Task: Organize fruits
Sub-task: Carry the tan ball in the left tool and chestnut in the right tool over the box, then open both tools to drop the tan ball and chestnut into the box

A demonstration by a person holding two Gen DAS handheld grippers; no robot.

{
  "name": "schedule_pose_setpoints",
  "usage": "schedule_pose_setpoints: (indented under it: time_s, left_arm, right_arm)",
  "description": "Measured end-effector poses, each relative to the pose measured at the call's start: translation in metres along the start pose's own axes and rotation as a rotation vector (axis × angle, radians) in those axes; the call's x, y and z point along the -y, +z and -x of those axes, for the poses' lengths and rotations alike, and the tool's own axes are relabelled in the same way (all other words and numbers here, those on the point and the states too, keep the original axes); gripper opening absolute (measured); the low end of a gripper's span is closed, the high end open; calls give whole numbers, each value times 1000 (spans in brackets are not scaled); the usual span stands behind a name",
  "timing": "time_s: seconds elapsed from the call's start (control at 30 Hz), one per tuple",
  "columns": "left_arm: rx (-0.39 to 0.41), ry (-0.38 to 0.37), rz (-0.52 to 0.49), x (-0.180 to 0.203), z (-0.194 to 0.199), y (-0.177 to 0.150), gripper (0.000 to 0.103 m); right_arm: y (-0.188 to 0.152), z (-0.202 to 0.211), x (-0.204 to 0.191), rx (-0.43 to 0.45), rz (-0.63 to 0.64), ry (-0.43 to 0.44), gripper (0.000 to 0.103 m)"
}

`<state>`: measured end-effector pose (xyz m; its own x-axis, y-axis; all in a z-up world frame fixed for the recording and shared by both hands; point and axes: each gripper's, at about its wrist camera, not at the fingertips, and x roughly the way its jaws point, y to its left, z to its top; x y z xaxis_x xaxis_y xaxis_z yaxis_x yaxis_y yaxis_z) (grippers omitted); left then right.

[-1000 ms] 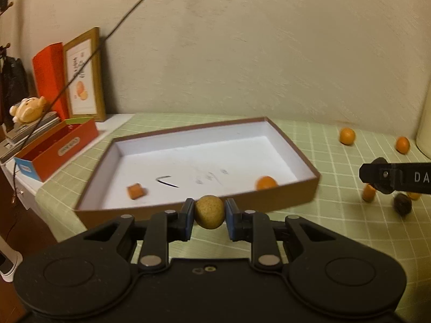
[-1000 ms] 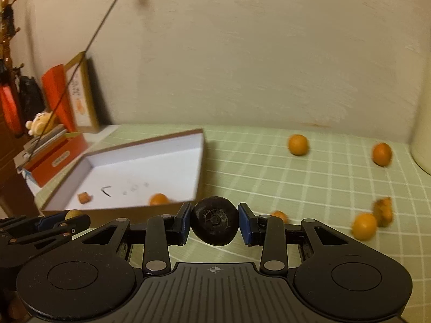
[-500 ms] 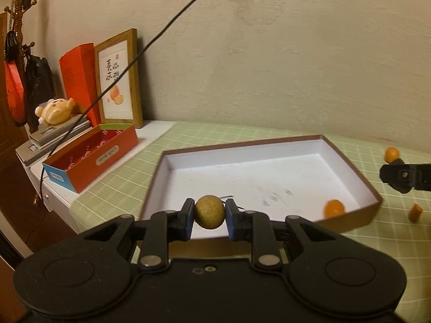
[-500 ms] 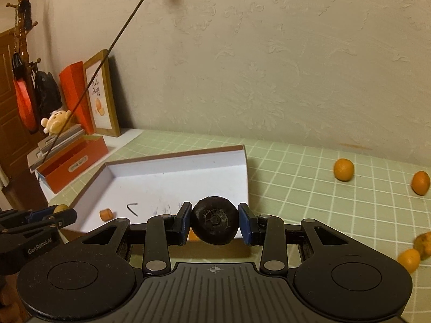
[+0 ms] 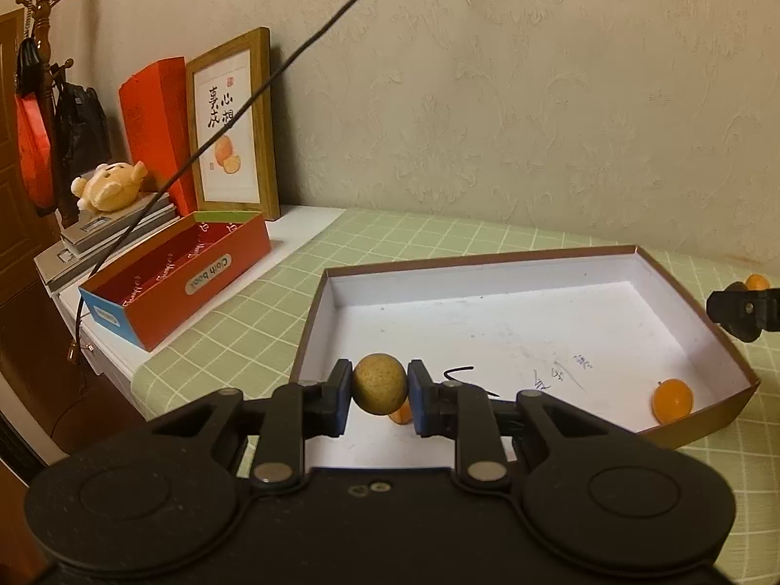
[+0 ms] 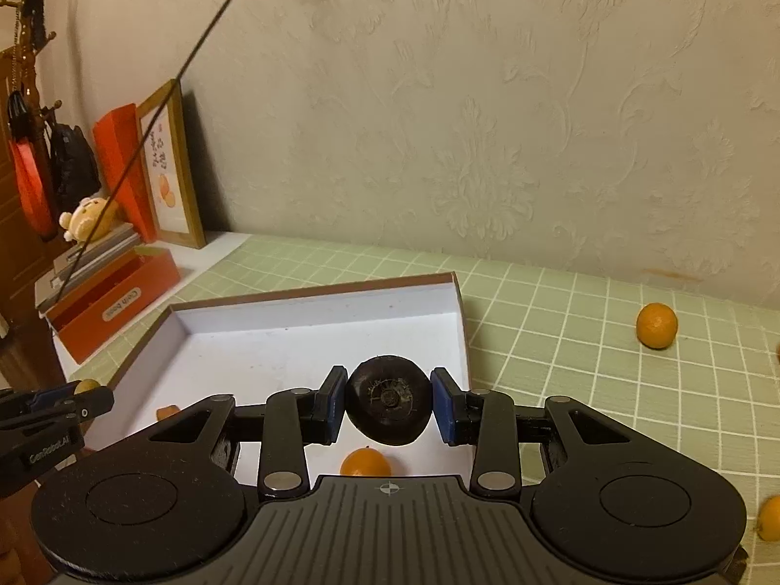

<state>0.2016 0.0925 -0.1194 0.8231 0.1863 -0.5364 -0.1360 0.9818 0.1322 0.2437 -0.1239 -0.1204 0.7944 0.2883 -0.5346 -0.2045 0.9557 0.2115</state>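
My left gripper (image 5: 380,391) is shut on a small tan-yellow round fruit (image 5: 380,390), held over the near left corner of a shallow brown box with a white floor (image 5: 487,273). An orange fruit (image 5: 673,400) lies in the box's near right corner, and an orange piece (image 5: 400,415) peeks out behind the held fruit. My right gripper (image 6: 388,406) is shut on a dark, nearly black round fruit (image 6: 388,406) above the same box (image 6: 312,341); an orange fruit (image 6: 365,463) lies just below it. The left gripper's tip (image 6: 73,402) shows at the left edge of the right wrist view.
A red open box (image 5: 180,273), a framed picture (image 5: 234,122), a red folder and a plush toy (image 5: 108,186) stand at the left on a white ledge. Loose orange fruits (image 6: 656,325) lie on the green checked cloth right of the box. A cable crosses overhead.
Both grippers have travelled left and forward with their fruits, from in front of the box's near wall to over its floor. The loose fruits have slid off to the right of each view.
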Motion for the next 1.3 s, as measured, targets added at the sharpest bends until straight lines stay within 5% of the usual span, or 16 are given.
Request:
schedule_pose_setpoints:
  time_s: [0.7, 0.8, 0.83, 0.87, 0.93, 1.3]
  left_arm:
    - [-53, 13, 11, -5, -42, 7, 15]
    - [-64, 30, 7, -3, -44, 7, 36]
    - [-60, 33, 4, -2, -43, 7, 59]
    - [-44, 46, 2, -2, -40, 8, 73]
    - [4, 72, -17, 2, -31, 10, 86]
    - [21, 56, -14, 4, -20, 15, 88]
  right_arm:
    - [3, -42, 5, -39, -34, -26, 37]
    - [4, -47, 4, -57, -31, -35, 42]
    - [4, -48, 4, -56, -37, -41, 51]
    - [4, -46, 5, -45, -44, -36, 75]
    - [6, -39, 4, 0, -47, -40, 86]
    - [15, -21, 14, 50, -101, -48, 94]
